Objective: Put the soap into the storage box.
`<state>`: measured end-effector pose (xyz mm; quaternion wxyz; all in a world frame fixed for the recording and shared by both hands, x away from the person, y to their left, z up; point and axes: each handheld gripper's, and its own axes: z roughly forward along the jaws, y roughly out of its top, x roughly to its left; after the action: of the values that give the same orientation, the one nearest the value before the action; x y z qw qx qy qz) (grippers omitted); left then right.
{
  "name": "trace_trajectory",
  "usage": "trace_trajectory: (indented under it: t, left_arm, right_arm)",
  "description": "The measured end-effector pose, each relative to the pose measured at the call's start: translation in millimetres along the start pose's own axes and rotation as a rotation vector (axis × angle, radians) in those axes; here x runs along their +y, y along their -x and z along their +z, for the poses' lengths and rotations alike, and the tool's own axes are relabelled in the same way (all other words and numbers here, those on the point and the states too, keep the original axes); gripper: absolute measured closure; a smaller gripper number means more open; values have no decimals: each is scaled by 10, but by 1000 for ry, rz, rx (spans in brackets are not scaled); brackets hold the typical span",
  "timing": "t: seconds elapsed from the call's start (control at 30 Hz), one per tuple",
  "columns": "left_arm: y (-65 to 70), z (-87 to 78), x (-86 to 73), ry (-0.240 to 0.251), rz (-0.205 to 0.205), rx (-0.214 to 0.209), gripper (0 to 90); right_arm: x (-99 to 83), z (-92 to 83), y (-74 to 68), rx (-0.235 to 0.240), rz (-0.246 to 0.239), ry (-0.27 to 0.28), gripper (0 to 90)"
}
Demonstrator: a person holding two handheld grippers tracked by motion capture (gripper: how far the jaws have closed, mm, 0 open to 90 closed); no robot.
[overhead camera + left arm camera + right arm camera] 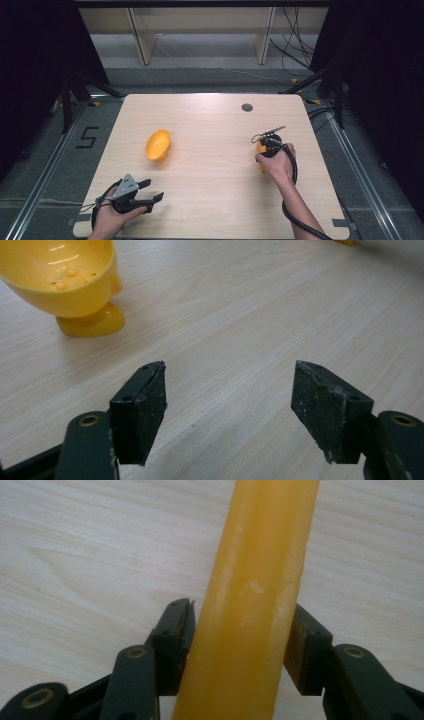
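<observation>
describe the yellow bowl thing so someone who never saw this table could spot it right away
Start at the pale wooden table and look left of its middle, ahead of the left gripper. There a yellow bowl stands on a small foot, tipped to show its dimpled inside. The other yellow thing, a long yellow stick, lies far right between the right gripper's jaws.

text: "5" | on: floor left of table

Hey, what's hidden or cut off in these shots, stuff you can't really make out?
- Yellow stick: both ends cut off by the right gripper view's edges; in the high view the right hand covers most of it.
- Yellow cup: top and left side cut off by the left gripper view's edges.
</observation>
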<state>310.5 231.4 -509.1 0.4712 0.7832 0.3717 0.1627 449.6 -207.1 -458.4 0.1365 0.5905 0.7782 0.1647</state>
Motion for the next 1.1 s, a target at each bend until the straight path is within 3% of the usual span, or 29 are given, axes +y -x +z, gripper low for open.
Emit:
trace_trajectory:
  t: [0.03,0.1,0.13,0.2,0.23,0.3,0.5,0.53,0.57,0.6,0.63,0.67,0.7,0.73,0.77,0.8,0.83,0.87,0.9,0.93,0.97,1.0,1.03,1.07,1.1]
  left_arm:
    - [6,1,1,5,-13,0,294]
    - [10,3,0,8,-23,0,293]
    - [10,3,0,7,-23,-1,292]
    - [6,1,-2,1,-11,0,291]
    - [-9,-6,0,-6,7,0,291]
    - [0,-2,-5,-2,-19,0,291]
    - [-7,1,-7,3,-13,-1,290]
    - [-3,2,-10,8,-29,-2,287]
    - [-3,2,-10,8,-29,-2,283]
    - [2,-2,-9,15,-40,-2,283]
    - [-8,-7,-4,13,-22,-8,283]
    - [-8,-7,-4,13,-22,-8,284]
    - [-1,-1,-2,18,-27,-16,283]
    - [11,9,4,27,-16,-25,281]
    - [11,9,4,27,-16,-25,278]
    - [19,15,6,29,-7,-30,278]
    - [34,24,20,36,22,-55,275]
    - [34,24,20,36,22,-55,272]
    - [56,42,20,50,7,-72,272]
    - [70,62,30,36,33,-108,271]
    - [70,62,30,36,33,-108,273]
    - [95,99,54,28,70,-153,273]
    - [95,99,54,28,70,-153,273]
    - [157,135,95,34,58,-197,273]
    - [171,146,133,25,96,-219,272]
  right_arm:
    - [27,-3,-16,0,25,-26,518]
    - [52,9,1,-3,14,-44,525]
    - [107,22,-7,-17,38,-77,562]
    - [126,24,12,-15,15,-103,571]
    - [142,30,7,-18,32,-121,577]
    - [186,41,-15,-37,66,-159,608]
    - [227,41,13,-32,34,-199,614]
    - [226,37,71,-8,-33,-207,615]
    - [226,37,71,-8,-33,-207,615]
    - [199,7,106,52,-91,-215,615]
    - [191,5,118,69,-122,-216,615]
    - [191,5,118,69,-122,-216,615]
    - [134,-28,164,158,-244,-197,616]
    - [106,-37,181,158,-379,-146,616]
    - [58,-101,150,194,-462,-163,616]
    - [58,-101,150,194,-462,-163,616]
    - [-43,-210,76,307,-639,-158,616]
    - [-43,-210,76,307,-639,-158,616]
    - [-98,-277,-2,350,-712,-166,616]
    - [-209,-417,-142,385,-840,-171,616]
    - [-209,-417,-142,385,-840,-171,616]
    - [-277,-499,-241,437,-919,-147,616]
    - [-306,-540,-278,455,-937,-138,616]
    - [-353,-609,-343,466,-961,-138,616]
    - [-381,-646,-386,468,-980,-131,616]
